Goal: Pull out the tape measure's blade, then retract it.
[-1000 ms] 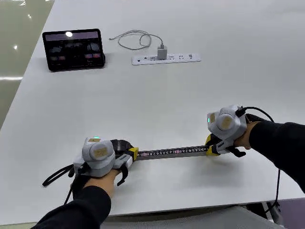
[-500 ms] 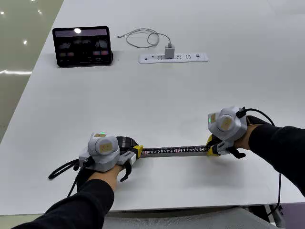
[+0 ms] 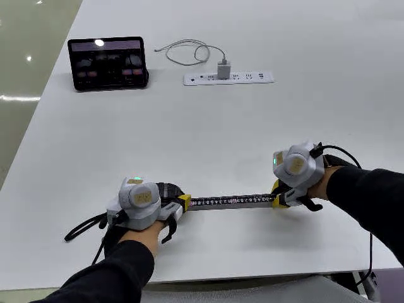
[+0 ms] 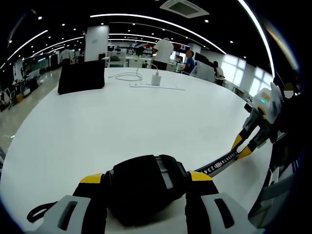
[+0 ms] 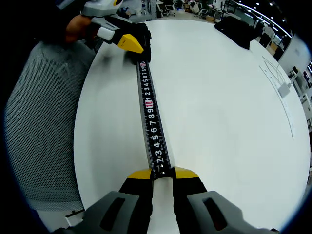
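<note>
The black tape measure case sits between the yellow-tipped jaws of my left gripper, which is shut on it; the case lies near the table's front edge. Its numbered blade runs flat along the white table to my right gripper, which is shut on the blade's end. In the head view the blade spans between my left gripper and my right gripper. A black wrist strap trails left of the case.
A dark tablet stands propped at the far left. A white power strip with a charger and looped cable lies at the far middle. The table's front edge runs close below both grippers. People stand far off in the left gripper view.
The blade between the two grippers looks slightly shorter than a second ago, with the left gripper and case a little further right. The head camera has shifted too.
</note>
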